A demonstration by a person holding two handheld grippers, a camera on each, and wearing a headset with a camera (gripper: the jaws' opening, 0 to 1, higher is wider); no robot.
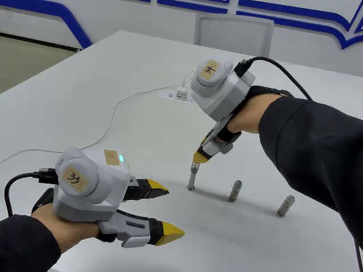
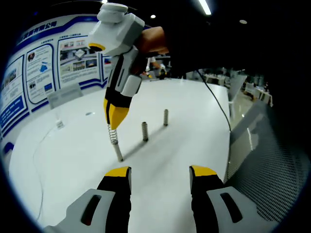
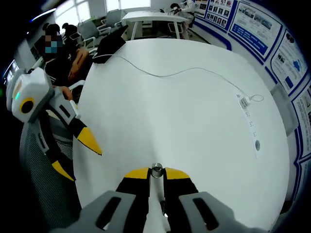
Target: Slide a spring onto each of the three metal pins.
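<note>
Over the left pin [image 1: 191, 182], the right gripper [image 1: 199, 157] is closed on the top of a spring [image 1: 195, 168], whose lower coils seem to sit around the pin. Probably light and bendy, it wants a gentle hold high up. The left gripper [image 1: 174, 211] hangs wide open, empty.

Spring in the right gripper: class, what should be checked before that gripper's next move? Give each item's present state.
1. Grip: right gripper shut on the spring: ok.
2. Start: spring threaded over the top of the pin: ok.
3. Seating: spring down at the pin's base: not ok, bare pin shows below it.
4. Clearance: left gripper open, apart from the pin: ok.
5. Others: second spring and third spring on their pins: ok.
</note>
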